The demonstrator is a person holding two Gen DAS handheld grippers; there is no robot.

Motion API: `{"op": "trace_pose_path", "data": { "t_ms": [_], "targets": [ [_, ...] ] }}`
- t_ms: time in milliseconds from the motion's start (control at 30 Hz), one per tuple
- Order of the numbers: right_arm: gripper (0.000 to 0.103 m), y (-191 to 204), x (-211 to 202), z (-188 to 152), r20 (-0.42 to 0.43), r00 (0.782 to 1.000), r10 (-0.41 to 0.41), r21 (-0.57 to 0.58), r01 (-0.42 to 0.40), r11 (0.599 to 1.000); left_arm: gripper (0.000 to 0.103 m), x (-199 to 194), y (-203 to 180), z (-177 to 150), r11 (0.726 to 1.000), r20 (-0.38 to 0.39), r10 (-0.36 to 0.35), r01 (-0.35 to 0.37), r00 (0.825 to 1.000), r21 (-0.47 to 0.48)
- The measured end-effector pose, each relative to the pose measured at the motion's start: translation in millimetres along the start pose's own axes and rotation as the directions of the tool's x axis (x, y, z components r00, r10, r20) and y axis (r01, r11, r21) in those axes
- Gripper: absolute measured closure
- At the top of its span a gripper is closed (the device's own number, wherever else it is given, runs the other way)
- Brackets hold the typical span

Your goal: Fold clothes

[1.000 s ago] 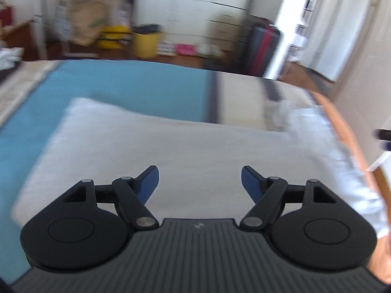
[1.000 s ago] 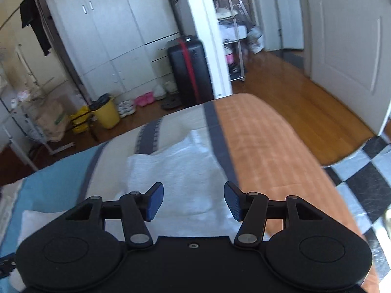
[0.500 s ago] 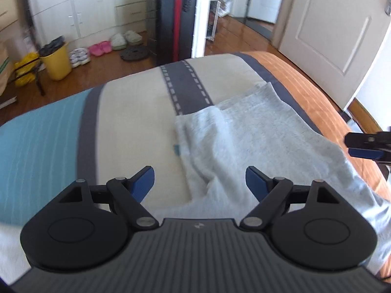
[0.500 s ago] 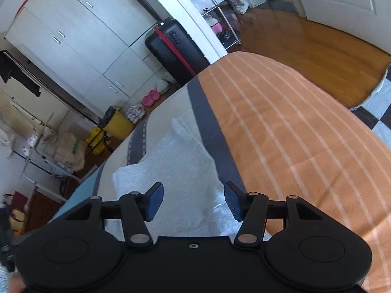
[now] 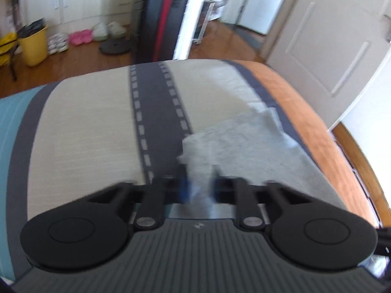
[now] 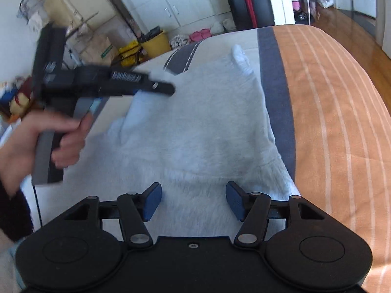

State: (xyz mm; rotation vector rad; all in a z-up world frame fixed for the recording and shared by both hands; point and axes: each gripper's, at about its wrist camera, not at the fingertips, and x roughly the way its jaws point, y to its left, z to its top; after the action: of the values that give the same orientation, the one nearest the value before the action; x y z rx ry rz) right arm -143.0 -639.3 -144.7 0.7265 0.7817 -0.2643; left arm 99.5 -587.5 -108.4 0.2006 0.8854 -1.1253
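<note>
A: Left tongs (image 5: 199, 186) — state?
B: Drawn in narrow, a bunched fold of the pale grey fleecy garment (image 5: 246, 144) is pinched between the blue pads. Blurred, but cloth is seen in the gap.
A: Right tongs (image 6: 193, 199)?
B: Spread wide, nothing gripped; blue pads (image 6: 152, 201) are held just above the near edge of the garment (image 6: 200, 127).
A: Garment location?
B: Laid flat on the striped bedspread (image 6: 330, 112), ahead of the right tongs. Ahead and right of the left tongs it is spread along the dark grey band next to the orange stripe (image 5: 305, 112).
A: Left tongs seen from the right view?
B: Yes, up and left of the right tongs (image 6: 156, 88), tip at the garment's far-left edge, handle gripped by a hand (image 6: 44, 144). Motion blur noted.
A: Background?
B: A black suitcase with a red stripe (image 5: 161, 19) and a yellow bucket (image 5: 34, 45) are seen on the wooden floor beyond the bed.
</note>
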Motion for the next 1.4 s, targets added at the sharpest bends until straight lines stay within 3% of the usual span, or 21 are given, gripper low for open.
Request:
{"op": "trace_pose_path", "data": {
  "t_ms": [100,200,267,333,367,433,500,600,667,967,1167,1267,1333,1400],
  "targets": [
    [0.036,-11.1,1.5,2.5,0.017,0.999,0.04,0.097,-0.042,0.994,0.096,-30.0,-5.3,-16.7,0.995,0.057,-0.104,0.103,0.993,0.015],
    [0.036,-37.9,-3.3,-1.1,0.05,0.99,0.13,0.294,-0.139,0.946,0.096,-63.5,-10.3,-39.8,0.976,0.094,-0.215,0.212,0.972,0.038],
    [0.036,-63.7,-8.4,-10.0,0.101,0.975,0.199,0.495,-0.223,0.84,0.096,-85.8,-13.7,-55.2,0.957,0.118,-0.288,0.283,0.95,0.055],
    [0.036,-88.7,-14.7,-25.7,0.212,0.942,0.262,0.656,-0.336,0.676,0.096,-104.6,-16.4,-72.2,0.938,0.126,-0.344,0.337,0.93,0.08],
    [0.036,-98.6,-17.7,-33.9,0.268,0.921,0.281,0.703,-0.387,0.597,0.096,-108.8,-16.9,-83.1,0.935,0.108,-0.35,0.34,0.93,0.102],
    [0.036,-108.5,-21.7,-44.6,0.332,0.894,0.302,0.736,-0.446,0.509,0.096,-111.8,-21.7,-103.7,0.93,0.049,-0.34,0.328,0.939,0.168],
    [0.034,-102.9,-23.6,-43.4,0.317,0.899,0.302,0.728,-0.435,0.531,0.095,-112.3,-28.9,-122.6,0.919,-0.017,-0.316,0.311,0.949,0.244],
    [0.03,-86.7,-28.0,-36.3,0.266,0.926,0.268,0.694,-0.377,0.614,0.093,-112.7,-34.6,-144.5,0.907,-0.096,-0.259,0.276,0.961,0.319],
    [0.025,-78.9,-28.8,-34.2,0.246,0.935,0.255,0.68,-0.354,0.642,0.093,-114.3,-35.3,-153.3,0.906,-0.105,-0.212,0.236,0.972,0.351],
    [0.024,-91.9,-23.2,-32.4,0.26,0.934,0.245,0.708,-0.357,0.61,0.072,-151.4,-33.2,-163.5,0.943,-0.018,-0.243,0.241,0.97,0.228],
    [0.024,-89.5,-20.2,-33.9,0.24,0.945,0.221,0.711,-0.326,0.623,0.069,-164.9,-44.6,-139.7,0.941,0.09,-0.306,0.287,0.948,0.18],
    [0.024,-89.5,-19.8,-35.2,0.242,0.945,0.218,0.714,-0.326,0.62,0.065,-158.5,-74.6,-126.4,0.925,0.08,-0.27,0.235,0.959,0.299],
    [0.024,-90.3,-20.1,-35.7,0.243,0.944,0.223,0.716,-0.33,0.615,0.047,-143.5,-90.4,-123.2,0.92,0.084,-0.184,0.141,0.979,0.366],
    [0.024,-91.2,-20.9,-36.7,0.244,0.942,0.229,0.718,-0.335,0.61,0.046,-127.8,-101.5,-120.8,0.909,0.092,-0.104,0.057,0.99,0.412]
  ]
}}
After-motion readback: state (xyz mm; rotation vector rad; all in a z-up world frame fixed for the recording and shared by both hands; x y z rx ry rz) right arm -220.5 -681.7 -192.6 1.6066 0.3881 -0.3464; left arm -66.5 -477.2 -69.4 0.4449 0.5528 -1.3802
